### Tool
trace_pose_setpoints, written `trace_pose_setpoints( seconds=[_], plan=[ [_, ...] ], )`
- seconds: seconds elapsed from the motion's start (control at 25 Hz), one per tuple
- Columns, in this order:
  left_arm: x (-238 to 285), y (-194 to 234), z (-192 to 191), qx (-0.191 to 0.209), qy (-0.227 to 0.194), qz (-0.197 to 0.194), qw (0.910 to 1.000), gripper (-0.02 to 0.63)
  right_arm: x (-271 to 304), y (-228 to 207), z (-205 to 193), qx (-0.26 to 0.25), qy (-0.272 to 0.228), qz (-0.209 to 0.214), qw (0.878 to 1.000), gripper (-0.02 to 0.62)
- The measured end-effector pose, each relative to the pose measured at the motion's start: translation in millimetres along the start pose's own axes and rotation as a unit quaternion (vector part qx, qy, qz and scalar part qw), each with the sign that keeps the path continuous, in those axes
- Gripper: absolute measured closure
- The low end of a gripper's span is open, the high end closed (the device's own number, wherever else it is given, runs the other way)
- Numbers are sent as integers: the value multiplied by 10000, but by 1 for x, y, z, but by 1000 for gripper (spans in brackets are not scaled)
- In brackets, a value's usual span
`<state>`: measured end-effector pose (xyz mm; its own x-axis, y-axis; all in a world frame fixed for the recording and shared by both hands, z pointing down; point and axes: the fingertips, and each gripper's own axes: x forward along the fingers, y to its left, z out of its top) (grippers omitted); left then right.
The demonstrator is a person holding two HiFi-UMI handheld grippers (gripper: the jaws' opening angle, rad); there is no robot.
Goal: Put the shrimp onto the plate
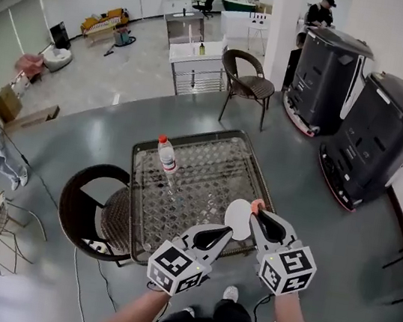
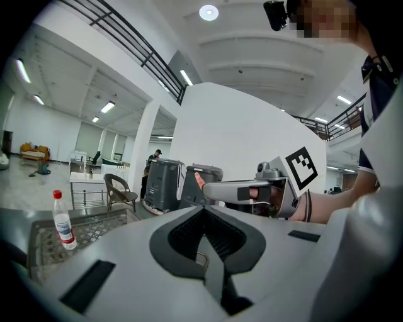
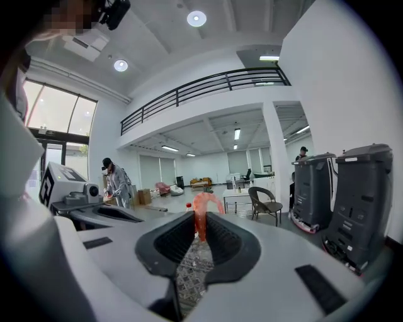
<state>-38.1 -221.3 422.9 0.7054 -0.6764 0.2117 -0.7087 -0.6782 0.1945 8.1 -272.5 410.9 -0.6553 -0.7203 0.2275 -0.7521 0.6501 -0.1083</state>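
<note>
Pink shrimp point(image 3: 202, 204) in right tongs point(image 3: 200, 221)

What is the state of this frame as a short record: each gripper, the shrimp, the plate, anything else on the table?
left gripper: shut, empty
right gripper: shut on orange-pink curved shrimp
white round plate: nothing visible on it, near right edge of glass-topped wicker table
shrimp placement: in jaws beside plate's far rim, not yet on it
other: clear plastic bottle with red cap, upright on table
</note>
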Motion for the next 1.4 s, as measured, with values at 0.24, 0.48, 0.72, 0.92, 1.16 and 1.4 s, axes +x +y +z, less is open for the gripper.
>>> trace_pose_setpoints(
  seconds=[0.24, 0.48, 0.72, 0.92, 1.16, 1.4],
  plan=[
    [25, 23, 10, -31, 28, 505, 9987, 597, 33, -26, 1, -207, 186, 515, 9983, 538],
    [45, 43, 7, -101, 71, 883, 9960, 597, 61, -45, -11, -528, 422, 854, 9941, 538],
    [63, 60, -12, -260, 183, 1197, 9923, 597, 86, -60, -45, -943, 885, 1156, 9848, 538],
    [72, 71, -40, -438, 366, 1399, 9885, 597, 108, -66, -92, -1116, 1477, 1429, 9723, 538],
    [78, 81, -67, -622, 595, 1598, 9834, 597, 124, -70, -157, -1300, 2202, 1605, 9533, 538],
    [77, 84, -92, -750, 905, 1669, 9789, 597, 130, -76, -216, -1487, 2826, 1683, 9326, 538]
  ],
)
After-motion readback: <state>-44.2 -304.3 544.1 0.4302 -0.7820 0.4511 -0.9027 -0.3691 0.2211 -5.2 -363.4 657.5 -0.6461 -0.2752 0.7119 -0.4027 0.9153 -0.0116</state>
